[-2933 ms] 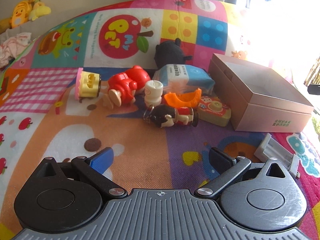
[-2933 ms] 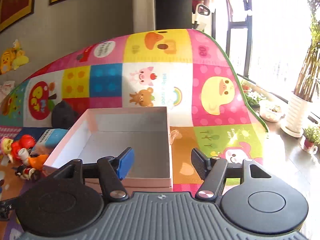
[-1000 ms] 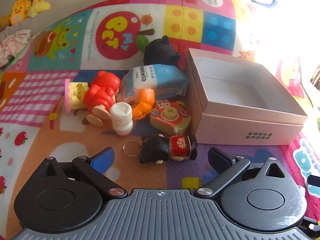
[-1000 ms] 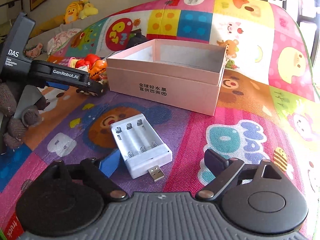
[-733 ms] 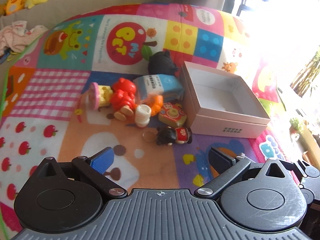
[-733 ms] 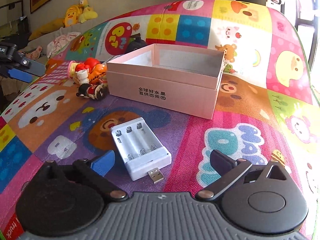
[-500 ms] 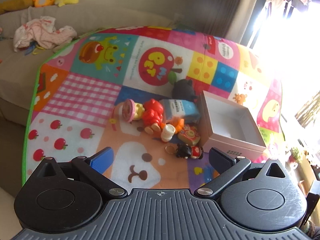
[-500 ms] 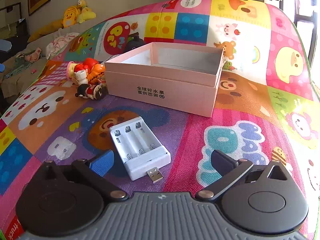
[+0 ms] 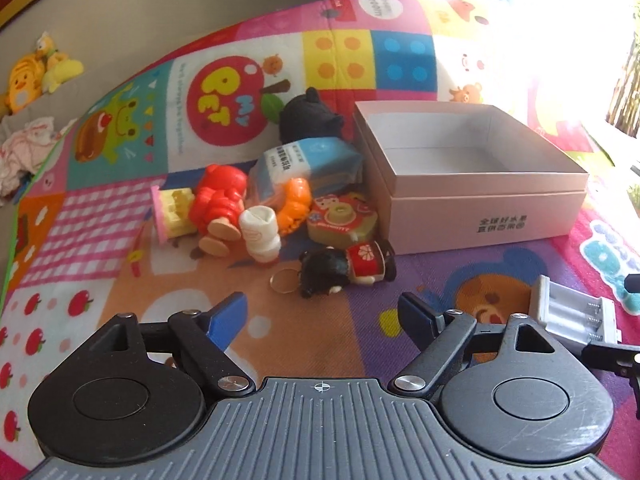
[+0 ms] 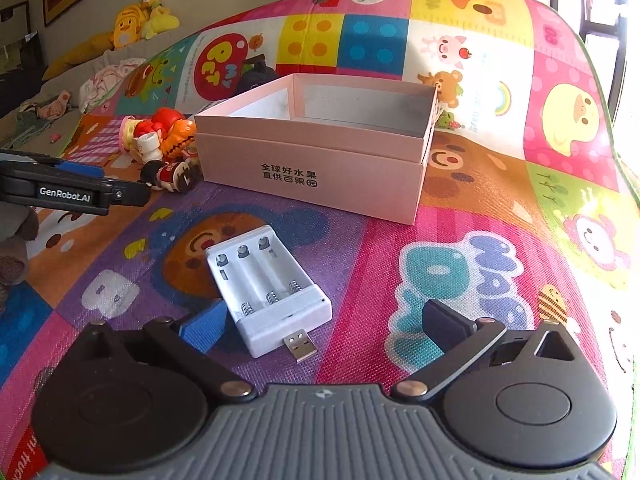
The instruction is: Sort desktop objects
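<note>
Left view, near to far. Left gripper (image 9: 322,314): jaws apart, nothing between them, just been narrowing, presumably to suit a small toy. At 12 o'clock, just ahead: doll (image 9: 346,266) on its side on the mat (image 9: 120,280), key ring (image 9: 283,281) toward the fingers, so likely the easiest first pick. Beyond, at 11 o'clock: a tight pile of bottle (image 9: 260,236), red figure (image 9: 218,204), orange toy (image 9: 296,206), camera toy (image 9: 342,220), pouch (image 9: 308,162) and black plush (image 9: 308,120), packed against the box (image 9: 480,216) wall, hence short carries. Box at 1 o'clock, open-topped, empty, ready as the sorting bin.

Right view, near to far. Right gripper (image 10: 320,326): jaws fully spread, gripping nothing. Charger (image 10: 270,294) flat on the mat at 11 o'clock, its near end reaching between the fingers but clear of the pads; a wide opening suits its width. Box at 12 o'clock beyond. Left gripper at 9 o'clock, aimed at the pile.
</note>
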Demonstrator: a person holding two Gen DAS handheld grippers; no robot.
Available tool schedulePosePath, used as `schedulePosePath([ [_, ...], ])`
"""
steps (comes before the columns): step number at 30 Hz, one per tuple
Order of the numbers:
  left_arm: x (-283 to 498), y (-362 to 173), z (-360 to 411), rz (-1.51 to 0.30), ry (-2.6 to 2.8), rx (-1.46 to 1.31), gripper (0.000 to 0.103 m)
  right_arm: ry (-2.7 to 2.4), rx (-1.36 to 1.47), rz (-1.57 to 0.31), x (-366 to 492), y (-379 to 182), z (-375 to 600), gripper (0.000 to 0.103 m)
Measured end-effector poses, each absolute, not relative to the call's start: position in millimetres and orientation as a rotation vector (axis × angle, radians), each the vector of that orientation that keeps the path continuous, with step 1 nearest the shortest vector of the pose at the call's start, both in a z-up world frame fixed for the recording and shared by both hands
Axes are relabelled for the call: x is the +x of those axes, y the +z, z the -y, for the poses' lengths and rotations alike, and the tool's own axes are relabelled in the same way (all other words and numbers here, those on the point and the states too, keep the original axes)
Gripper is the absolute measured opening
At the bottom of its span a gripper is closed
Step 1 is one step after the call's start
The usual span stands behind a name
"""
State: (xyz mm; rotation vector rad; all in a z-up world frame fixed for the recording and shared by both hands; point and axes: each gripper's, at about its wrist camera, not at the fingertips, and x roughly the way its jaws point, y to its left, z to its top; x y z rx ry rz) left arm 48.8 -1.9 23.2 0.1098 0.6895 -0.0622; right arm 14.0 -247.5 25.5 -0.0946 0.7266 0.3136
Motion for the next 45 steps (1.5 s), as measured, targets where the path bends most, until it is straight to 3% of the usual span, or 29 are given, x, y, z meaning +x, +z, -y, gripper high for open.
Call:
schedulePosePath([
  [4, 74, 16, 10, -0.697, -0.067, 0.075, 0.084, 0.306, -0.109, -0.736, 15, 24, 245, 0.103],
  [5, 79, 13, 12, -0.701, -0.069, 0.075, 0.081, 0.305, -0.113, -0.738, 15, 24, 244, 0.103],
  [6, 82, 11, 13, -0.705, -0.066, 0.076, 0.072, 0.303, -0.118, -0.738, 16, 24, 243, 0.103],
  [7, 84, 9, 14, -0.708, -0.058, 0.079, 0.070, 0.300, -0.125, -0.738, 15, 24, 242, 0.103],
  [17, 26, 13, 13, -0.713, -0.285, 0.068, 0.070, 0.283, -0.354, -0.659, 4, 29, 241, 0.103],
  [21, 8, 13, 20, -0.692, -0.321, 0.094, 0.081, 0.102, -0.473, -0.606, 17, 29, 249, 0.103],
  [27, 5, 6, 16, -0.708, -0.280, 0.078, 0.092, 0.278, -0.199, -0.691, 22, 41, 259, 0.103],
  [42, 12, 11, -16, -0.703, -0.231, -0.004, 0.097, 0.357, -0.138, -0.775, 54, 25, 225, 0.103],
  [45, 13, 11, -6, -0.704, -0.260, 0.003, 0.097, 0.364, -0.143, -0.765, 52, 26, 224, 0.091],
])
